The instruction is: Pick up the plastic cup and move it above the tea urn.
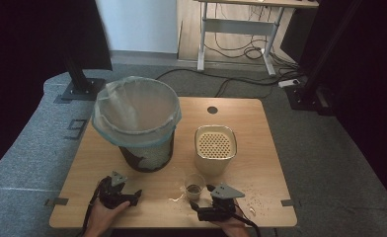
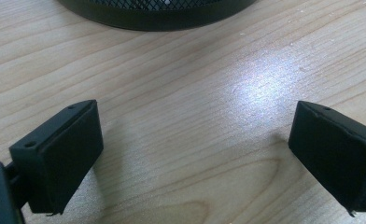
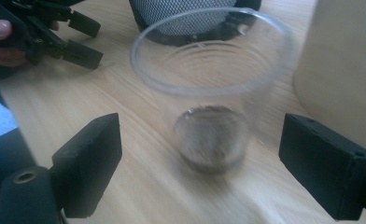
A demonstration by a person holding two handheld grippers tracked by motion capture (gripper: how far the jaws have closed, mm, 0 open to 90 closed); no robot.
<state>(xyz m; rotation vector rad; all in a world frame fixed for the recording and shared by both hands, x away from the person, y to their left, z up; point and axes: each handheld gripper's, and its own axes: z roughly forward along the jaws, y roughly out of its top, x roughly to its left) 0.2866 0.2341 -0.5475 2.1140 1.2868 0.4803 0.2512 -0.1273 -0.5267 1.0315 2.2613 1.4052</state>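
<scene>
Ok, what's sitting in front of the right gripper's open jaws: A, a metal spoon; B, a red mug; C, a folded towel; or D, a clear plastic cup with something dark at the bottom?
D: the right gripper faces a clear plastic cup with dark residue in its bottom.

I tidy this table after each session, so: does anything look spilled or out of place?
Yes. Small pale crumbs lie scattered on the table near its front right edge, right of the right gripper, and a pale smear sits left of the clear cup. Both look like spillage.
</scene>
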